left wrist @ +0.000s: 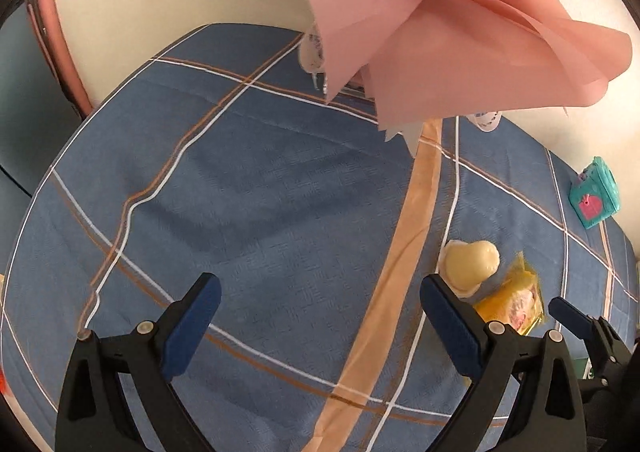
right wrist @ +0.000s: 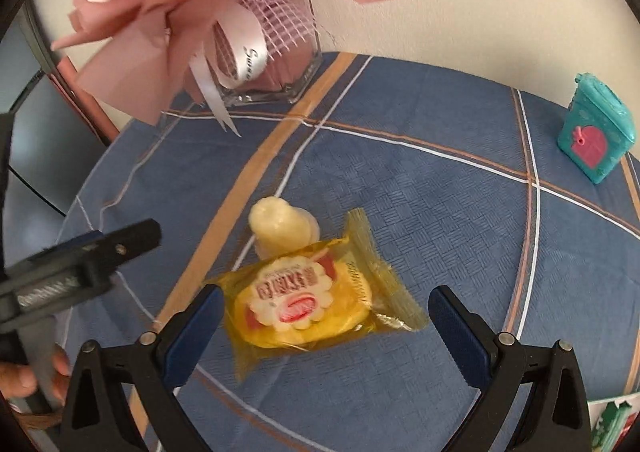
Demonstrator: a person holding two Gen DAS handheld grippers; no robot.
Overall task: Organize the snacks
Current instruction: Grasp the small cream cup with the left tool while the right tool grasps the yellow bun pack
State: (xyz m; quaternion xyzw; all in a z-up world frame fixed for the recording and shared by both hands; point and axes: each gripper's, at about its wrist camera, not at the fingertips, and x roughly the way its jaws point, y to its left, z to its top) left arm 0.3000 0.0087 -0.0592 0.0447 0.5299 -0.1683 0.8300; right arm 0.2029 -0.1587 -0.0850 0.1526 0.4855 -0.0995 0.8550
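A yellow wrapped snack pack [right wrist: 308, 304] lies on the blue plaid tablecloth [right wrist: 420, 211], with a pale heart-shaped jelly cup [right wrist: 280, 226] touching its far side. My right gripper [right wrist: 326, 316] hangs open just above the table, one finger on each side of the pack, not touching it. In the left wrist view the same jelly cup [left wrist: 470, 262] and pack [left wrist: 512, 304] sit at the right, just beyond the right finger. My left gripper [left wrist: 320, 308] is open over bare cloth with nothing between its fingers. It also shows at the left of the right wrist view [right wrist: 84, 256].
A glass vase [right wrist: 276, 63] holding a pink paper bouquet [left wrist: 440, 23] stands at the table's back, overhanging it. A teal toy box [right wrist: 596, 131] sits at the far right by the wall. A green carton [right wrist: 612, 424] peeks in bottom right. A hand [right wrist: 36, 376] holds the left tool.
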